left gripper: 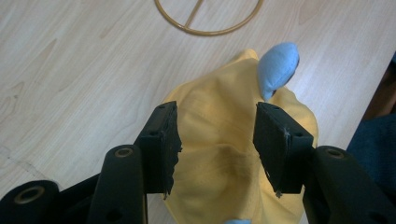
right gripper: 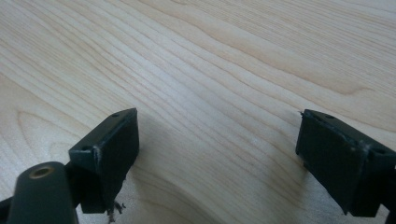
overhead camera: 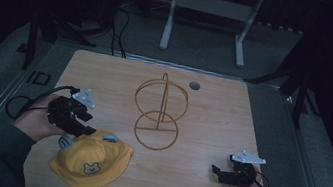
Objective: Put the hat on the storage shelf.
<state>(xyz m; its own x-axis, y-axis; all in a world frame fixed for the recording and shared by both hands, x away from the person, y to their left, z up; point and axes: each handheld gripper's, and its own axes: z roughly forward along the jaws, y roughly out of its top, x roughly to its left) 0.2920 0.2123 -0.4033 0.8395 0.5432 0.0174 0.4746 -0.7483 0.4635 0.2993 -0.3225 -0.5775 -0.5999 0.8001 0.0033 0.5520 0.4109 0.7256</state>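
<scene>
the yellow cloth bucket hat with small blue ears (overhead camera: 92,159) lies flat on the light wooden table (overhead camera: 209,130), just in front of the gold wire stand made of two rings on a round base (overhead camera: 159,112), toward the person's left. in the high view a small pale animal face is printed on the hat's brim; no writing can be read there. dark letters reading "id" are marked on the floor beside the table, beyond the hat. the left gripper (overhead camera: 79,125) sits at the hat's far left edge, over the crown beside one blue ear. the right gripper (overhead camera: 218,173) rests low on bare wood, well apart from the hat, on the stand's other side.

in the left gripper view the yellow hat (left gripper: 219,154) lies between the two black jaws, which stand apart; whether the pads press the cloth cannot be told. a blue ear (left gripper: 278,67) rises just beyond the hat's crown, and the stand's base ring (left gripper: 205,21) lies farther off.

in the right gripper view the jaws stand wide apart over bare table (right gripper: 210,70), gripping nothing.
</scene>
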